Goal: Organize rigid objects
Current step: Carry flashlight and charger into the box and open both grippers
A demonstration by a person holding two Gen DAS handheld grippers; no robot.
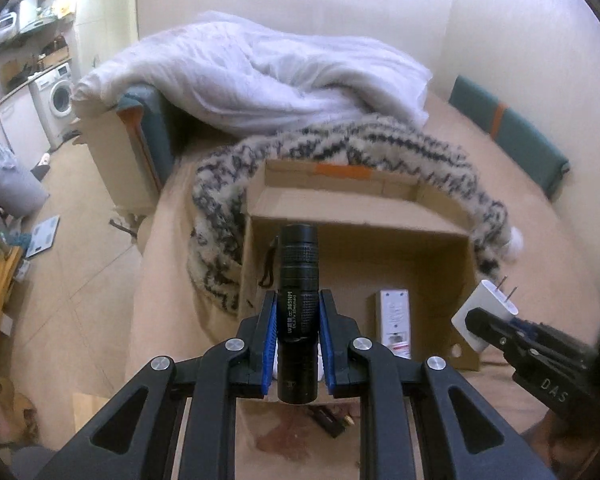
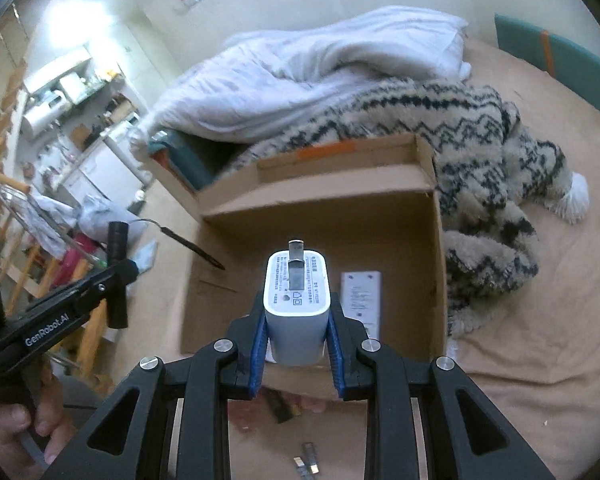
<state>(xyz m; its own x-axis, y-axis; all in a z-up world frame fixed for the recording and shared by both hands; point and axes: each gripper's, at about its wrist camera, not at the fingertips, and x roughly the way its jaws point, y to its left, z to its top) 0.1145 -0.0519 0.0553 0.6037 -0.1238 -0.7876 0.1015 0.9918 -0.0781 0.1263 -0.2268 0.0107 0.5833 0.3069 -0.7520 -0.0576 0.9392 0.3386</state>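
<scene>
My left gripper is shut on a black flashlight, held upright above the near edge of an open cardboard box. My right gripper is shut on a white plug charger, prongs pointing forward, above the box's near wall. The charger also shows at the right in the left wrist view. The flashlight shows at the left in the right wrist view. A white flat device lies on the box floor; it also shows in the left wrist view.
The box sits on a beige bed sheet. A patterned fleece blanket and a white duvet lie behind it. Small dark items lie on the sheet near me. The floor and clutter are at left.
</scene>
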